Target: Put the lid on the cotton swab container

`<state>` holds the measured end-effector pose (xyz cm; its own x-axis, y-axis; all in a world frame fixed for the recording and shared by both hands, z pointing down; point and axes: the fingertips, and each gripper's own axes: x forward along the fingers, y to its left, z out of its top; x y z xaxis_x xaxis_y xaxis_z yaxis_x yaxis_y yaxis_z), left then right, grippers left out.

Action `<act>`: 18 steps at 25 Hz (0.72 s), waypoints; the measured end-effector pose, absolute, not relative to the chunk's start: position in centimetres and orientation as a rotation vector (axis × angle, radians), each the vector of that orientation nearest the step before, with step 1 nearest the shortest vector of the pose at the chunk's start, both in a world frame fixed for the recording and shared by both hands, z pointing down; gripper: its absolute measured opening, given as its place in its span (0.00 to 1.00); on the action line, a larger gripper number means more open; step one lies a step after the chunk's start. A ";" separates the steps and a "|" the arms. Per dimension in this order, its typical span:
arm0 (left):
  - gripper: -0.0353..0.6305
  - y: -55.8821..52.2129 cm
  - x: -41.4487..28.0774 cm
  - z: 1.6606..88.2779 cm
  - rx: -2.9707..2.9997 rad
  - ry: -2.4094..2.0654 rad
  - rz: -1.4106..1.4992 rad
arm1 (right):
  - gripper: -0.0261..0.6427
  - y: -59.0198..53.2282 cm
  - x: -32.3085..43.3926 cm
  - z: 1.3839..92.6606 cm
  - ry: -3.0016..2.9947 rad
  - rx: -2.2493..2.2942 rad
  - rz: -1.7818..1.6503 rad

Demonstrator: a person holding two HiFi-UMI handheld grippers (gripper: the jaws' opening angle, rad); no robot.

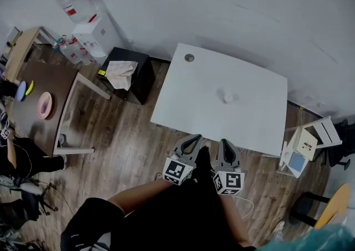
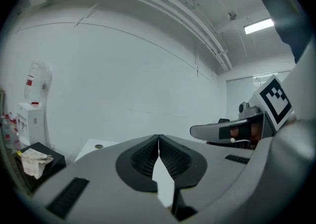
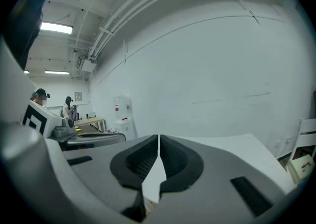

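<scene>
A small white round container (image 1: pixel 228 98) stands near the middle of the white table (image 1: pixel 260 128). A small grey round disc (image 1: pixel 189 57) (image 2: pixel 98 146) lies at the table's far left corner; I cannot tell whether it is the lid. Both grippers hang side by side short of the table's near edge, over the wooden floor. My left gripper (image 1: pixel 197 137) (image 2: pixel 158 141) is shut with nothing in it. My right gripper (image 1: pixel 224 142) (image 3: pixel 158 141) is also shut and empty. The closed jaws hide the container in both gripper views.
A black cabinet (image 1: pixel 133 81) with a crumpled cloth (image 1: pixel 121 71) stands left of the table, a water dispenser (image 1: pixel 83 20) behind it. A brown table (image 1: pixel 50 78) with coloured dishes is far left. A white chair (image 1: pixel 310 140) stands at the right.
</scene>
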<state>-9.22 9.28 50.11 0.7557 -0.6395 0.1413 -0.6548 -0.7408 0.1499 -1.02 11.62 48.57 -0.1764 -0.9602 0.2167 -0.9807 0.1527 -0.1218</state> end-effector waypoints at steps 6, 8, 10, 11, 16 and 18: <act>0.07 4.6 -5.8 51.1 2.758 -1.021 0.193 | 0.09 6.6 2.4 48.2 -2.357 1.944 0.345; 0.07 3.3 -4.1 52.2 2.741 -0.993 0.235 | 0.09 4.9 3.8 48.7 -2.356 1.935 0.351; 0.07 2.1 -2.1 53.0 2.736 -0.956 0.266 | 0.09 3.3 5.5 48.8 -2.354 1.931 0.358; 0.07 1.6 -1.1 53.3 2.737 -0.937 0.277 | 0.09 2.6 6.3 48.8 -2.355 1.931 0.359; 0.07 -1.5 2.4 55.6 2.668 -0.944 0.339 | 0.09 -0.9 10.2 49.4 -2.366 1.915 0.392; 0.08 -2.6 3.4 56.7 2.645 -0.957 0.369 | 0.09 -2.3 11.7 49.8 -2.372 1.902 0.407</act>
